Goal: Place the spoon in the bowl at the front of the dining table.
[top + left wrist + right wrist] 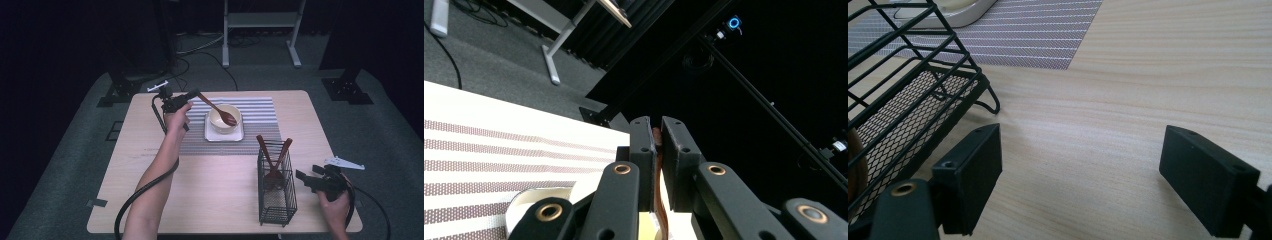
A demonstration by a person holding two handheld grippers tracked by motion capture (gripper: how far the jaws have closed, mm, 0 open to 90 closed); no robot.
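Here the left tongs [192,95] are clamped on the handle of a brown wooden spoon [219,111], and the spoon's head sits inside the cream bowl [225,118], at its right side. In the left gripper view the jaws stand nearly together with a thin brown strip of handle [657,165] pinched between them. The bowl rests on a pale square tray [210,134], and the tray lies on a striped placemat [260,112] at the far middle of the counter [200,190].

The right tongs [306,179] rest low at the near right of the counter, just beside a black wire basket [276,200]. They hold nothing: in the right gripper view the jaws stand wide apart over bare wood, with the basket's mesh wall [903,110] at the left.

Two more wooden utensils [274,157] stand crossed in the basket, handles up.

As a judgement, the work looks like moving spoons from the basket to the bowl, and it is roughly a third done. One spoon has reached the bowl but is not yet let go. What seems left is to release it so it leans on the rim, then fetch the remaining two. Whether those are both spoons is too small to tell.
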